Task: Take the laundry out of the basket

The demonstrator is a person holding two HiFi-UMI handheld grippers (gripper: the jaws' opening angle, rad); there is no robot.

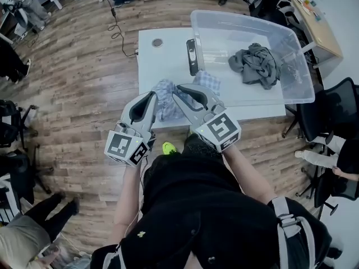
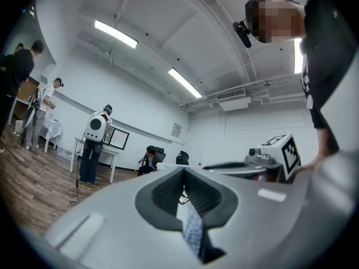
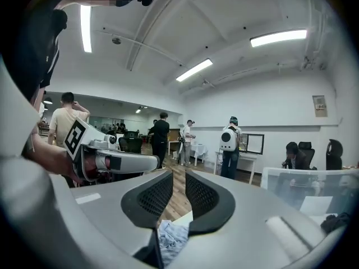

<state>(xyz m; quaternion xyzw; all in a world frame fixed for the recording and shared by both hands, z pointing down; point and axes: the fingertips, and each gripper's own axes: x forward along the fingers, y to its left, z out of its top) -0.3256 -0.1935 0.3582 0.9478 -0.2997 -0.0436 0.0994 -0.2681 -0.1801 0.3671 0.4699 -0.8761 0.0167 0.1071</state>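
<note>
The left gripper (image 1: 152, 97) and right gripper (image 1: 178, 89) clench the checked cloth (image 1: 165, 94) aloft; next, likely set it down, then fetch the far-right grey garment (image 1: 258, 64)

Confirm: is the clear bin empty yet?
Not empty. A crumpled grey garment lies inside the clear bin; the blue checked cloth is held up by the left hand-held gripper and right hand-held gripper.

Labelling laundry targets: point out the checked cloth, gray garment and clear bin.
checked cloth (image 1: 165, 97), head view, middle fold
gray garment (image 1: 257, 63), head view, centre of pile
clear bin (image 1: 247, 94), head view, bare front wall
</note>
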